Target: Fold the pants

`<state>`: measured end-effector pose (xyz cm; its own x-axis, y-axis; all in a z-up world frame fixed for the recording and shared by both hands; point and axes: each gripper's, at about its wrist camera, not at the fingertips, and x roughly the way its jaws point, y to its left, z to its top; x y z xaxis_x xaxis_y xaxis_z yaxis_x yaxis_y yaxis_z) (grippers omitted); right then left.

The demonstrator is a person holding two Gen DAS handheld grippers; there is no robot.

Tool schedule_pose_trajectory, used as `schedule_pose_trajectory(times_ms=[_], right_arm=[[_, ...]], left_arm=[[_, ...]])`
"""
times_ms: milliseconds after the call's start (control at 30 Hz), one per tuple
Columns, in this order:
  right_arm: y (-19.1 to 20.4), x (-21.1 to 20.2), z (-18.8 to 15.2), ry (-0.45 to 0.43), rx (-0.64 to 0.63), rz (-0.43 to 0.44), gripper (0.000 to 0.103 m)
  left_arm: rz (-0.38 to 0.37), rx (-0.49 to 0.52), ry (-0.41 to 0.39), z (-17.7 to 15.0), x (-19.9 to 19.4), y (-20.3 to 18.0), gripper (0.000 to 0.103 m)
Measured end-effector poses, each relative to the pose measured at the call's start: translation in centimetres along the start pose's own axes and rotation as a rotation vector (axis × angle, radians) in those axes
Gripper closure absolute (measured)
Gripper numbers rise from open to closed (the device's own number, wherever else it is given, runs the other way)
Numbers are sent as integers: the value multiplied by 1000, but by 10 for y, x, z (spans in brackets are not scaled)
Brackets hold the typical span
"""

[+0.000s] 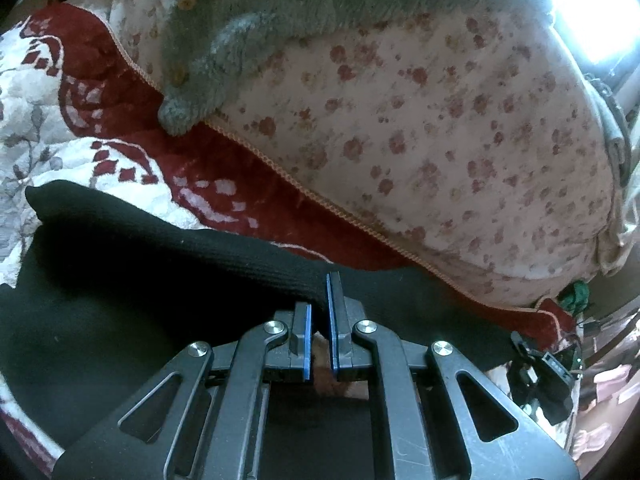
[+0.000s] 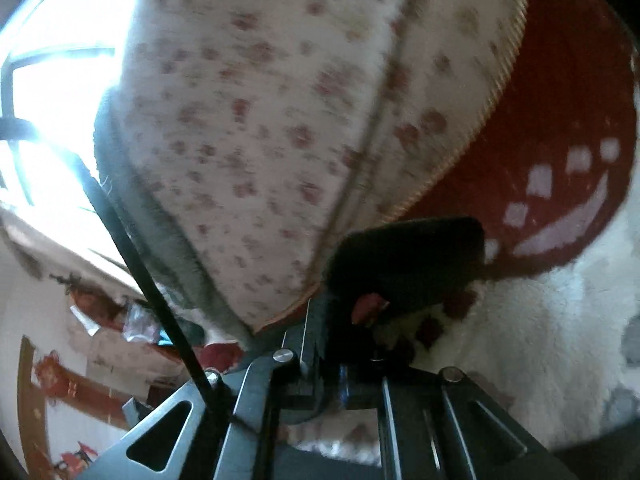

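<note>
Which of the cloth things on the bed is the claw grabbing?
The black pants. The left gripper pinches their edge. The fluffy grey garment lies farther off on the flowery blanket, untouched.

Grey fleece garment (image 1: 248,36) lies on floral quilt (image 1: 440,128), red-patterned blanket (image 1: 132,120).

Lighting: daylight from a window (image 1: 596,8), blown out to white glare at upper right of the left wrist view and at upper left (image 2: 52,92) of the right wrist view. Shadows: black pants (image 1: 120,280) rendered nearly featureless; gripper frames dim. Blur: right wrist view smeared throughout, floral quilt (image 2: 248,128) soft; left view sharp. Distortion: strong fisheye curvature, dark vignetted corners.
</note>
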<state>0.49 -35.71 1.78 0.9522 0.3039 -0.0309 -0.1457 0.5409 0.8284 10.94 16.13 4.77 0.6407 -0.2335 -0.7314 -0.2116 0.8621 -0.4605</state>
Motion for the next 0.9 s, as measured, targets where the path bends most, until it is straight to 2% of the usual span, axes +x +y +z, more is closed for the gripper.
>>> schedule_pose_trajectory(times_ms=[133, 300, 400, 467, 567, 600, 733, 900], right_arm=[[21, -31, -6, -12, -41, 47, 98], [35, -66, -39, -10, -80, 70, 98], [25, -85, -65, -2, -102, 20, 98], [11, -97, -85, 16, -131, -45, 98], [-18, -99, -112, 44, -172, -199, 96], [-26, -100, -115, 47, -160, -210, 94], [-45, -114, -120, -21, -87, -151, 87], [-51, -115, -111, -45, -79, -117, 89]], left_arm=[[-23, 22, -27, -11, -27, -4, 98], [-40, 50, -46, -38, -58, 0, 98], [-29, 68, -42, -69, -67, 8, 98], [22, 101, -28, -96, -62, 13, 98], [108, 129, 26, -132, -42, 25, 98], [121, 130, 33, -138, -38, 28, 98], [125, 104, 36, -149, -33, 39, 97], [148, 126, 16, -151, -34, 31, 98]])
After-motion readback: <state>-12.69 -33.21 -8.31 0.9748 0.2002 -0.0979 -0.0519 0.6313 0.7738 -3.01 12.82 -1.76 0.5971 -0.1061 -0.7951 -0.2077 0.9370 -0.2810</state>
